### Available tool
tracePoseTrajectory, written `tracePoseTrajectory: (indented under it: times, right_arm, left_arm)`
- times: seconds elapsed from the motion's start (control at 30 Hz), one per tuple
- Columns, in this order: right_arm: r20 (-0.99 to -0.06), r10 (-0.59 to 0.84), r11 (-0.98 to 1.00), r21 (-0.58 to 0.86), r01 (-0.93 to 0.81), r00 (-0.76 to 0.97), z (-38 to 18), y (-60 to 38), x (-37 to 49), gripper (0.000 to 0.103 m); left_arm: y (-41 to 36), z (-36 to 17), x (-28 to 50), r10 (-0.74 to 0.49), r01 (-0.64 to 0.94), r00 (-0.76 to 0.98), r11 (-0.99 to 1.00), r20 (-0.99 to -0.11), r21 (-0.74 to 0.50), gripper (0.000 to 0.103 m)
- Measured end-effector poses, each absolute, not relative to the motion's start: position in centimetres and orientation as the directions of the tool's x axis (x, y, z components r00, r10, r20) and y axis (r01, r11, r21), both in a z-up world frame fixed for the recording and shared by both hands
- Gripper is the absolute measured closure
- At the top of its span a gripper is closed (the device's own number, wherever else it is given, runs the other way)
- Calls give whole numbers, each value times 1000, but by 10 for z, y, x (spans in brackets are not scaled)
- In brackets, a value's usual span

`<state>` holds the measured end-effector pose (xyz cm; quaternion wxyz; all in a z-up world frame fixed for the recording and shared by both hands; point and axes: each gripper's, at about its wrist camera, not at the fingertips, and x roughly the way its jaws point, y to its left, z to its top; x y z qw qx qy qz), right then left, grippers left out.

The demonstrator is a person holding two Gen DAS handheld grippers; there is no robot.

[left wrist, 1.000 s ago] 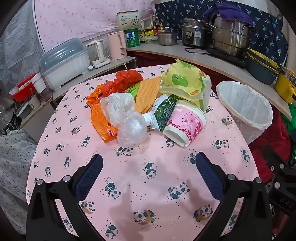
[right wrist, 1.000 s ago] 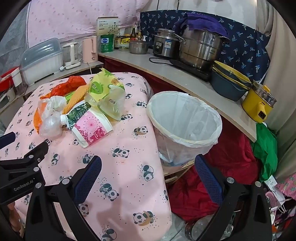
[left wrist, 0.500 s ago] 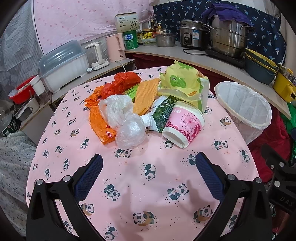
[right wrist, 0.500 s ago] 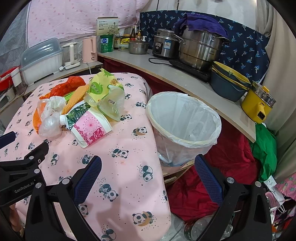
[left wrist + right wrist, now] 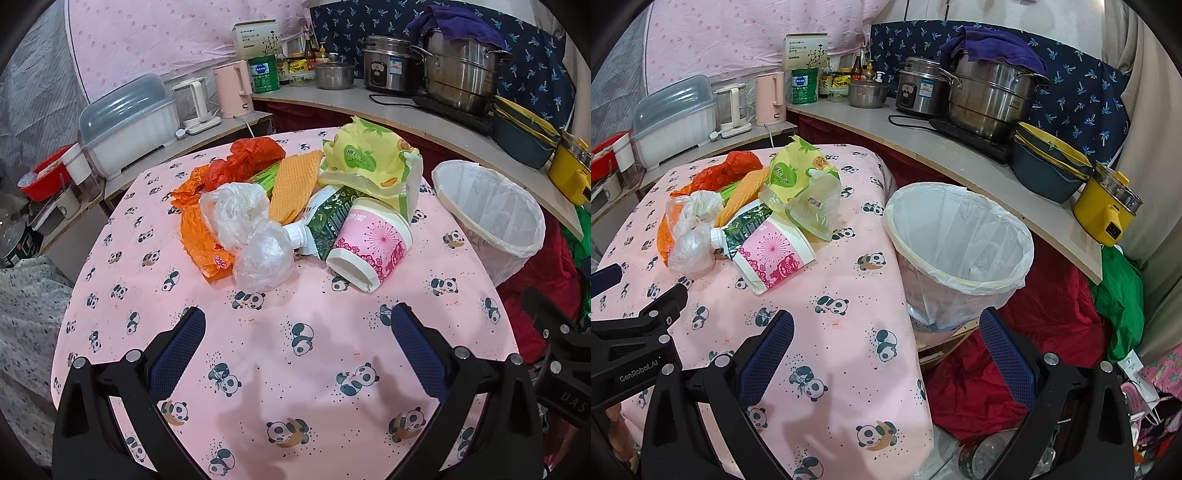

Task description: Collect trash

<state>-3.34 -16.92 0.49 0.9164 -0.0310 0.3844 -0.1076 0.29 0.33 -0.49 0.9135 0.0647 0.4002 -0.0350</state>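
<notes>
A heap of trash lies on the pink panda tablecloth [image 5: 295, 369]: a pink paper cup [image 5: 369, 245] on its side, a green pouch [image 5: 327, 218], clear plastic bags [image 5: 255, 236], orange wrappers [image 5: 199, 236], a red bag [image 5: 251, 158] and a yellow bag [image 5: 369, 158]. A white-lined trash bin [image 5: 960, 251] stands off the table's right edge. My left gripper [image 5: 297, 347] hovers open over the near tablecloth, short of the heap. My right gripper [image 5: 886, 350] is open and empty above the table's right edge, in front of the bin. The pink cup [image 5: 772, 254] lies to its left.
A curved counter [image 5: 960, 155] behind holds steel pots [image 5: 990, 96], a rice cooker [image 5: 923, 92], stacked bowls [image 5: 1049, 166] and a yellow pot [image 5: 1108, 206]. A dish box [image 5: 125, 122] and kettles [image 5: 232, 88] sit at the back left. Red cloth [image 5: 1052, 332] lies below the bin.
Both grippers have shifted only slightly; the left view has eased back and down a little from the heap. Both stay open and empty, and the trash has not moved.
</notes>
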Motion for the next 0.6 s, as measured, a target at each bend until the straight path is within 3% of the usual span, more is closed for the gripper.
tracePoseTrajectory:
  times: [0.6]
  right_arm:
    - [-693, -226, 974, -142, 178, 684, 7, -170, -33, 7]
  left_arm:
    - [2, -4, 1, -18, 122, 679, 989, -734, 89, 7]
